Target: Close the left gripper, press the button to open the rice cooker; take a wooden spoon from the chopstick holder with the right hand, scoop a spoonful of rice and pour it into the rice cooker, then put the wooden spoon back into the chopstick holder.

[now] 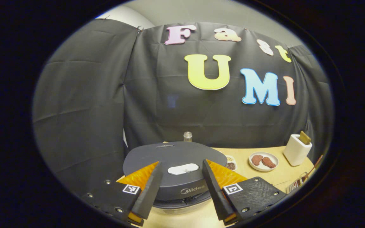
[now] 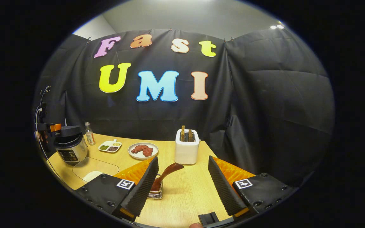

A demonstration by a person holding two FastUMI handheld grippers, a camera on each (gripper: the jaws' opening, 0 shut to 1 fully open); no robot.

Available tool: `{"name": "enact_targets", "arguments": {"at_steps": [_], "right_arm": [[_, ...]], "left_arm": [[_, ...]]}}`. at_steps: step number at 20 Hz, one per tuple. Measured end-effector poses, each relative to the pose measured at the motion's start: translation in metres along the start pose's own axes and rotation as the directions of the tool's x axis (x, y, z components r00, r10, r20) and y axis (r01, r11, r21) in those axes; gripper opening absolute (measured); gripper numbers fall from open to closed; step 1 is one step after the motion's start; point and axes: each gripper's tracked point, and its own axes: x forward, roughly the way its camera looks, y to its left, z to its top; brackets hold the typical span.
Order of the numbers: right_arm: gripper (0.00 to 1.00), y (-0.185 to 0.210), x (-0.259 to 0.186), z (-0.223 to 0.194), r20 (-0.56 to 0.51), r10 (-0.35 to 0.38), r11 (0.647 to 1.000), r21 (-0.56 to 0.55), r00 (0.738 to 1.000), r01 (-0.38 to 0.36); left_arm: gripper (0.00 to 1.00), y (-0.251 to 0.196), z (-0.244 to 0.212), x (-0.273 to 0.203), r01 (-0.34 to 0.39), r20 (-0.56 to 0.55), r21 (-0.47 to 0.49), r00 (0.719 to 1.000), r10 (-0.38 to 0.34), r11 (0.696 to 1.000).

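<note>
A dark rice cooker (image 1: 173,158) stands close in the left gripper view, lid down, with a pale button (image 1: 183,169) on top. My left gripper (image 1: 182,162) is open, its fingers astride the lid and level with the button. In the right gripper view the cooker (image 2: 70,147) sits at the far left of the table with the left gripper (image 2: 51,128) over it. A brown wooden spoon (image 2: 167,171) leans in a small chopstick holder (image 2: 156,193) just ahead of my open right gripper (image 2: 182,158), next to its left finger. A clear dish of white rice (image 2: 91,172) lies beside the cooker.
A white toaster (image 2: 187,147) stands mid-table behind the holder. A plate of brown meat (image 2: 143,150), a divided seasoning dish (image 2: 110,146) and a small bottle (image 2: 89,133) sit along the back. The wooden table (image 2: 188,190) ends at the black cloth wall.
</note>
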Motion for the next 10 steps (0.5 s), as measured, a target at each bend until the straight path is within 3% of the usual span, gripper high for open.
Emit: {"name": "enact_targets", "arguments": {"at_steps": [1,10], "right_arm": [[0.99,-0.0012,-0.0004,-0.0009,-0.004,-0.003,1.000,0.001,1.000,0.003],[0.99,-0.0041,0.0005,-0.0013,-0.010,-0.017,1.000,0.005,1.000,0.017]], "left_arm": [[0.79,0.0004,-0.0022,0.0001,-0.002,-0.003,-0.001,1.000,0.002,1.000],[0.82,0.0012,-0.0088,-0.0013,-0.011,-0.063,0.024,0.998,0.012,1.000]]}}
